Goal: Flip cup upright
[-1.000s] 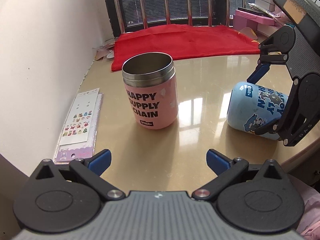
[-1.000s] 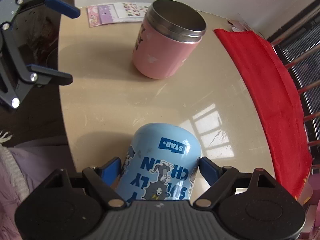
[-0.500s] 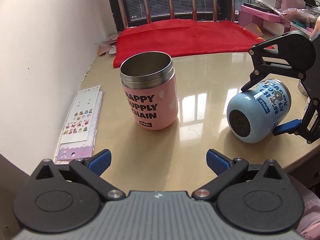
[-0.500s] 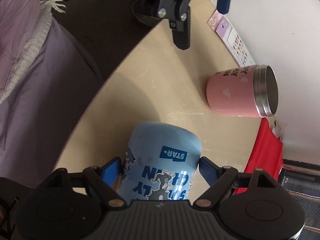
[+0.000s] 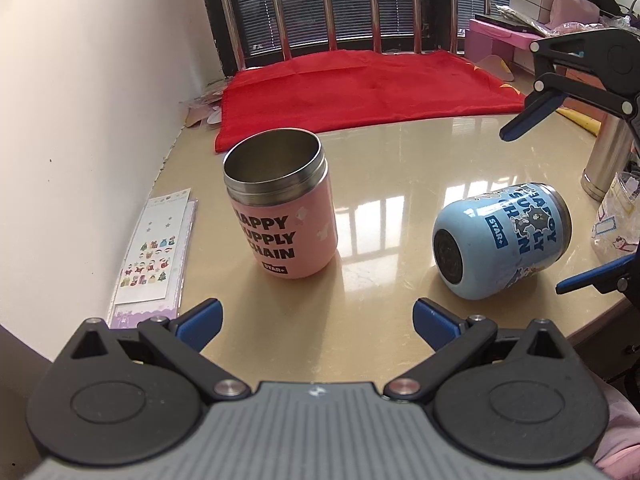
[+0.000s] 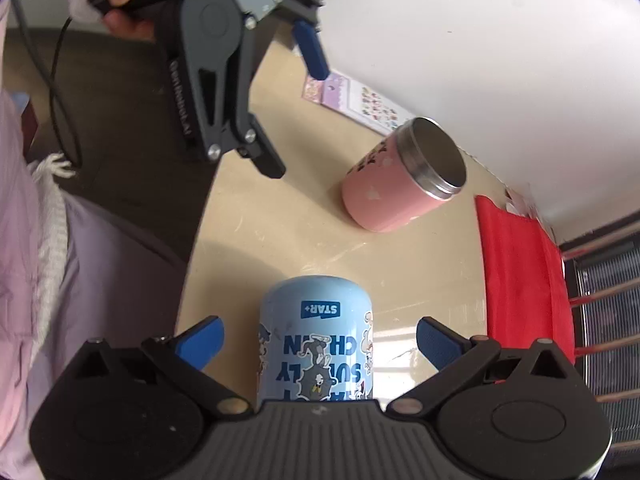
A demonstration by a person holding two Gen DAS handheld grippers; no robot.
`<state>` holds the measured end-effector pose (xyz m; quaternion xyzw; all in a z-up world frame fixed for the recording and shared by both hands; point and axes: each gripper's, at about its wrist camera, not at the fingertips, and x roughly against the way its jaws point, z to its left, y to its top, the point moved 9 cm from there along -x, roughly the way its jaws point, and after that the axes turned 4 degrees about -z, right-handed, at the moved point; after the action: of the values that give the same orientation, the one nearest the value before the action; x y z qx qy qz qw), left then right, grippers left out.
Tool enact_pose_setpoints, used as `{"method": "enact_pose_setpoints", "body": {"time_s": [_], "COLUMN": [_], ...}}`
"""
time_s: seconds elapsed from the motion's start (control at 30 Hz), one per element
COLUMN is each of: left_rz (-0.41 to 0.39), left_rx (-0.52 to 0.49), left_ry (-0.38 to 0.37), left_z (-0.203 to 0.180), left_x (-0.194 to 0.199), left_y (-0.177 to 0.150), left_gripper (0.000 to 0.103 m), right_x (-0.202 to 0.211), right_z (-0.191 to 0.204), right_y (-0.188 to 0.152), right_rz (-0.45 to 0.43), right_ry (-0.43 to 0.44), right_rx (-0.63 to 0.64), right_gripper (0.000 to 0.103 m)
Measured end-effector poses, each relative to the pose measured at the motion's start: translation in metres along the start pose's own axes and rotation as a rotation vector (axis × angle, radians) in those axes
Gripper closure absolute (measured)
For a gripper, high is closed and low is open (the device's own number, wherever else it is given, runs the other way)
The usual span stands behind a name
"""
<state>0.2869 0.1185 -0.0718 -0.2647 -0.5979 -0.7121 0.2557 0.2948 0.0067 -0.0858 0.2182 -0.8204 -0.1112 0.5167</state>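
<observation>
At far left on the beige table [image 5: 400, 168], a sticker sheet [image 5: 154, 254] lies beside the wall. Next stands the pink cup [image 5: 282, 208], upright, mouth up. The left tool [image 5: 316, 316] hangs wide open, holding nothing. Further right, the blue cup [image 5: 502, 238] lies on its side between the spread fingers of the right tool [image 6: 318, 338], untouched.

Light-blue cartoon-printed cup [image 5: 505, 240]; pink black-lettered cup [image 5: 285, 216]; red cloth [image 5: 360, 92].
</observation>
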Motion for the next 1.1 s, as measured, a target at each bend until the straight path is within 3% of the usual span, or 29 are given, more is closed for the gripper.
{"method": "enact_pose_setpoints", "body": {"time_s": [0.13, 0.23, 0.3, 0.4, 0.47, 0.63, 0.77, 0.9, 1.1], "left_rz": [-0.014, -0.02, -0.02, -0.024, -0.024, -0.014, -0.013, -0.015, 0.005], "left_rx": [0.028, 0.041, 0.053, 0.084, 0.098, 0.126, 0.13, 0.139, 0.148], "left_ry": [-0.012, -0.007, -0.009, -0.014, -0.02, -0.02, -0.02, -0.026, -0.016], "left_z": [0.008, 0.016, 0.021, 0.027, 0.03, 0.036, 0.038, 0.038, 0.04], "left_x": [0.005, 0.006, 0.007, 0.01, 0.011, 0.014, 0.014, 0.013, 0.011], "left_y": [-0.002, -0.003, -0.004, -0.006, -0.009, -0.016, -0.018, -0.019, -0.024], "left_gripper": [0.0, 0.0, 0.0, 0.0, 0.0, 0.0, 0.0, 0.0, 0.0], "right_x": [0.022, 0.022, 0.018, 0.009, 0.001, -0.012, -0.024, -0.038, -0.046], "right_z": [-0.036, -0.043, -0.042, -0.051, -0.056, -0.067, -0.07, -0.067, -0.05], "right_y": [-0.011, -0.037, -0.046, -0.057, -0.06, -0.041, -0.029, -0.023, -0.012], "right_rz": [-0.04, 0.018, 0.044, 0.063, 0.064, 0.081, 0.127, 0.209, 0.229], "right_ry": [-0.176, -0.182, -0.192, -0.279, -0.317, -0.417, -0.405, -0.456, -0.457], "right_rx": [-0.603, -1.067, -1.267, -1.486, -1.578, -1.563, -1.519, -1.38, -1.107], "right_gripper": [0.0, 0.001, 0.003, 0.002, 0.002, 0.002, 0.005, 0.011, 0.012]}}
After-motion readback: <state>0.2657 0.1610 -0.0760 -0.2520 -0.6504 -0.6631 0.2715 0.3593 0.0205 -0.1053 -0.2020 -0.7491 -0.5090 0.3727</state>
